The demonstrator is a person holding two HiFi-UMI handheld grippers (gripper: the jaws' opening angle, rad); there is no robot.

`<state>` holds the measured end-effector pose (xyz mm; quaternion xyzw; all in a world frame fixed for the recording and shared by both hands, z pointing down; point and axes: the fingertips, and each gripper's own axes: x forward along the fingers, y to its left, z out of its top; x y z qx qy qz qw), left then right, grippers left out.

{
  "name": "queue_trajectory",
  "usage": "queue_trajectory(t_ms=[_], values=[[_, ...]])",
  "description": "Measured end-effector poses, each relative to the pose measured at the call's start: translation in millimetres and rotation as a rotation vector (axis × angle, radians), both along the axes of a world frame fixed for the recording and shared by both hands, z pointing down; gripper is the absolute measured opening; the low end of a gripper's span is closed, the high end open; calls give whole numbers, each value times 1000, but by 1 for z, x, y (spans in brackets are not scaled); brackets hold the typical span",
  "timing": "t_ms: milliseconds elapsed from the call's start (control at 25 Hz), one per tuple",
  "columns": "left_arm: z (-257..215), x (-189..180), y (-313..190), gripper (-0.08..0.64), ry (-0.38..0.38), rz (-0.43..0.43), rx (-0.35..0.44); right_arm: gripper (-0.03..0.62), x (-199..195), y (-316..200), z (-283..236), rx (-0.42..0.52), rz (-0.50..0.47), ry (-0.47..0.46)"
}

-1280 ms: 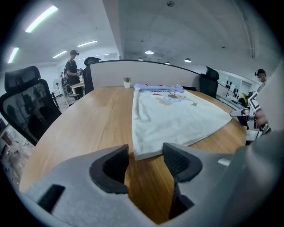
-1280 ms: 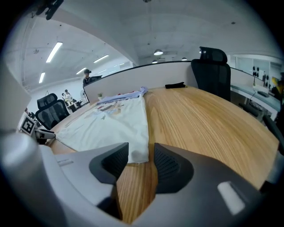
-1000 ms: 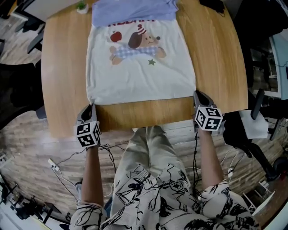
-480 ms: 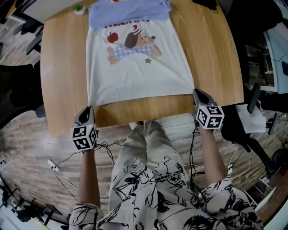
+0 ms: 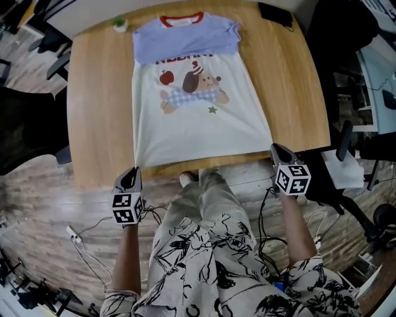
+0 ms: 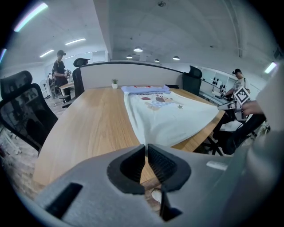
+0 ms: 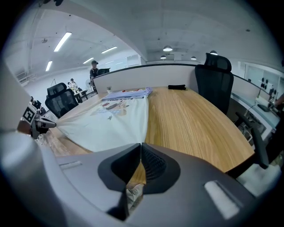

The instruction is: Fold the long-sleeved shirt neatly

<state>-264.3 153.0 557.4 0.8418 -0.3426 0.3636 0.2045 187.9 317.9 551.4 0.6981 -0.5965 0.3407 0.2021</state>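
Note:
A white long-sleeved shirt (image 5: 198, 124) with a dog print lies flat on the wooden table (image 5: 99, 111). Its collar is at the far end and its blue sleeves are folded across the chest. My left gripper (image 5: 134, 170) is shut on the hem's left corner, just off the table's near edge. My right gripper (image 5: 273, 147) is shut on the hem's right corner. The hem is stretched taut between them near the front edge. In the left gripper view the shirt (image 6: 168, 119) runs straight into the closed jaws of the left gripper (image 6: 145, 145). In the right gripper view the shirt (image 7: 115, 119) does the same at the right gripper (image 7: 141, 144).
A small potted plant (image 5: 120, 25) and a black object (image 5: 275, 13) sit at the table's far corners. Black office chairs (image 5: 346, 167) stand to the right, and another (image 5: 31, 130) to the left. Cables (image 5: 86, 241) trail on the floor by my legs.
Both grippers have drawn back toward me and risen, dragging the hem closer to the table's near edge. The whole shirt has slid nearer and lies flatter.

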Motion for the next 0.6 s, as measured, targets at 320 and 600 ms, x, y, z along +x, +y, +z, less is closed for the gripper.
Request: queue_trajectory(t_ms=[320, 600], values=[[-13, -11, 44, 26, -5, 28, -4, 20, -16, 44, -11, 10, 19, -20], [-23, -8, 48, 26, 18, 28, 4, 20, -21, 44, -24, 45, 37, -27]])
